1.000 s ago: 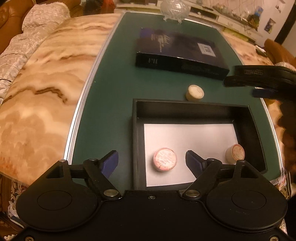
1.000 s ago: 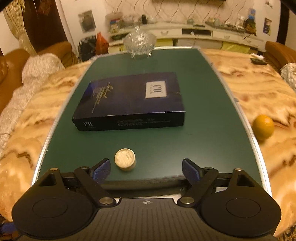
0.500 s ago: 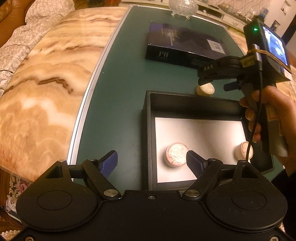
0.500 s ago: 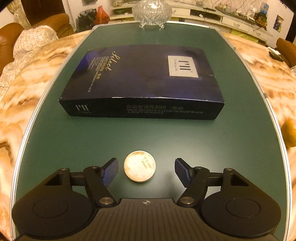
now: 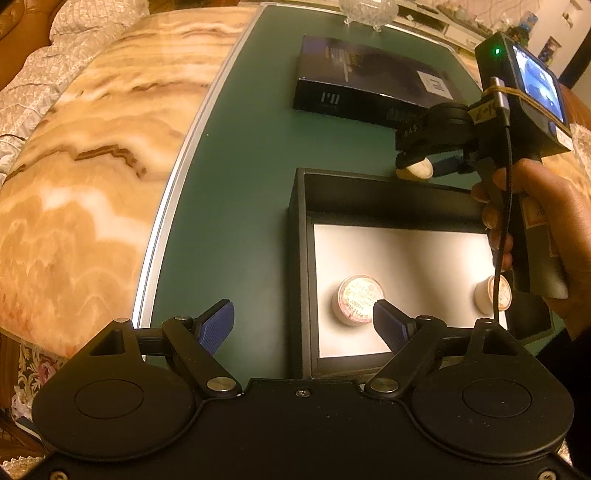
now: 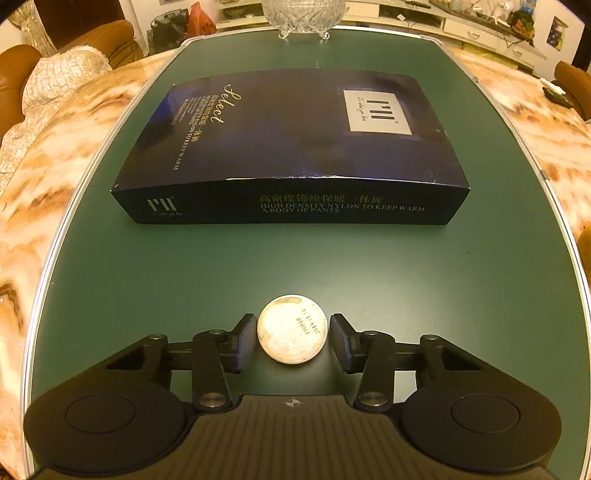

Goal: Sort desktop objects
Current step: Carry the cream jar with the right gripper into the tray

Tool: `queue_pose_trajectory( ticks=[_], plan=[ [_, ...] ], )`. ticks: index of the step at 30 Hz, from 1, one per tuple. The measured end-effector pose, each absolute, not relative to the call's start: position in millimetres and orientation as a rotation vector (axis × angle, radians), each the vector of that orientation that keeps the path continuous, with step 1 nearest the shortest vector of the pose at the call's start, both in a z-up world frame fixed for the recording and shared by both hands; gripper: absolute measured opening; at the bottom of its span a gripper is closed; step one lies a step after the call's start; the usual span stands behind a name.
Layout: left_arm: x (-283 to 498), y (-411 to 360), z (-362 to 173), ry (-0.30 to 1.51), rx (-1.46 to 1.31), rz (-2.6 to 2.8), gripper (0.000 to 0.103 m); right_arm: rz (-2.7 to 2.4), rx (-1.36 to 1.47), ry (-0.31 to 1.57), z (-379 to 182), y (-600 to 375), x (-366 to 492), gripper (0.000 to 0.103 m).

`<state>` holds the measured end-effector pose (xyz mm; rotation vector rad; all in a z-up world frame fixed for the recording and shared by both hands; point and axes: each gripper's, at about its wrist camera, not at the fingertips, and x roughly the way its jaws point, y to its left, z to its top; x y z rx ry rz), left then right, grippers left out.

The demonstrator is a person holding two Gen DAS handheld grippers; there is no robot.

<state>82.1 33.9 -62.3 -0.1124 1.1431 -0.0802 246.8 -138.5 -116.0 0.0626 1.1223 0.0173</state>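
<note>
A small round cream jar stands on the green tabletop between the pads of my right gripper, which have closed in against its sides. The same jar shows just beyond the far wall of the black tray, with my right gripper around it. Two more round jars lie inside the tray on its white liner: one at the near left, one at the right. My left gripper is open and empty, hovering over the tray's near left corner.
A dark blue flat box lies across the green tabletop beyond the jar. A crystal glass bowl stands at the far edge. Marble surface flanks the green top on both sides.
My right gripper has moved forward and down over the cream jar and its jaws have narrowed onto it. My left gripper has drifted slightly left, staying open.
</note>
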Motion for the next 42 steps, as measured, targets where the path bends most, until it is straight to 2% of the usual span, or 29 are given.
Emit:
queue_pose_trajectory(
  ticks=[14,30,42],
  plan=[
    [82,35,-65,1.151,-0.11,-0.068,0.083,0.03,0.065,1.089,-94,-138,233,0.045],
    [66,32,-57,1.135,-0.114,-0.063,0.083,0.143,0.112,1.077,-35,-167,150,0.045],
    [54,34,-56,1.138,-0.113,-0.053,0.083,0.185,0.034,1.235,-71,-152,116,0.045]
  ],
)
